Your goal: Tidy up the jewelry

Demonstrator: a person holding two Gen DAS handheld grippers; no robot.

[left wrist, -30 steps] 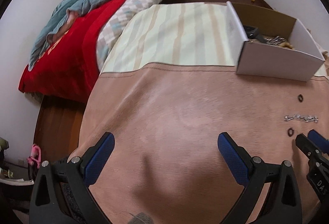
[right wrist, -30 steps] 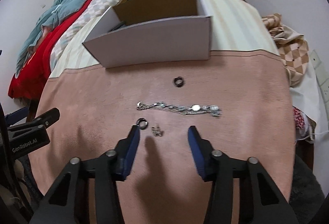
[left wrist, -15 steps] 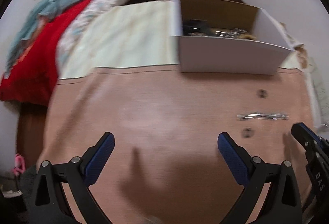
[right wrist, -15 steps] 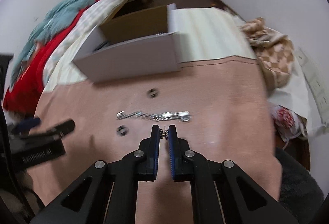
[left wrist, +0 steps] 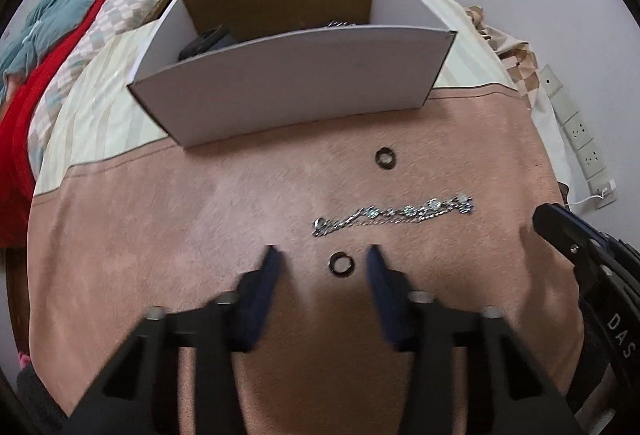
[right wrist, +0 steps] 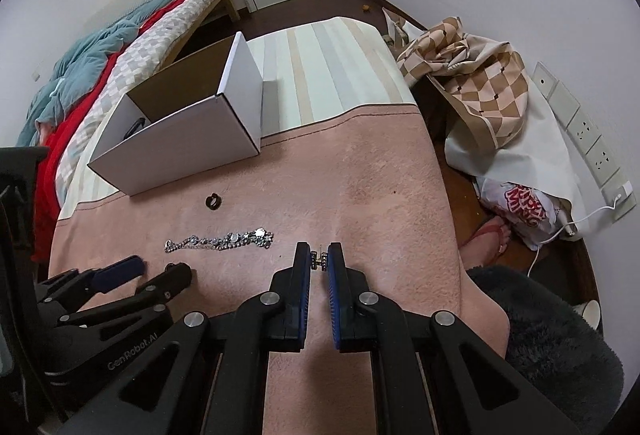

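Observation:
My left gripper [left wrist: 323, 260] is open and straddles a small dark ring [left wrist: 341, 264] on the pink cloth. A silver chain bracelet [left wrist: 394, 214] lies just beyond it, and a second dark ring [left wrist: 385, 157] lies nearer the white box [left wrist: 292, 83], which holds some jewelry. My right gripper [right wrist: 320, 259] is shut on a small silver earring [right wrist: 319, 260], held above the cloth right of the bracelet [right wrist: 219, 240]. The far ring [right wrist: 213, 201] also shows there. The left gripper [right wrist: 156, 273] is at lower left of the right wrist view.
The pink cloth [left wrist: 160, 227] covers a striped table. A bed with red and blue bedding [right wrist: 100, 67] is to the left. A checkered cloth and bags [right wrist: 480, 83] lie off the table's right edge. The right gripper [left wrist: 560, 231] enters the left wrist view at right.
My right gripper closed on the earring and lifted it to the right. My left gripper swung right to the near ring and its fingers narrowed around it.

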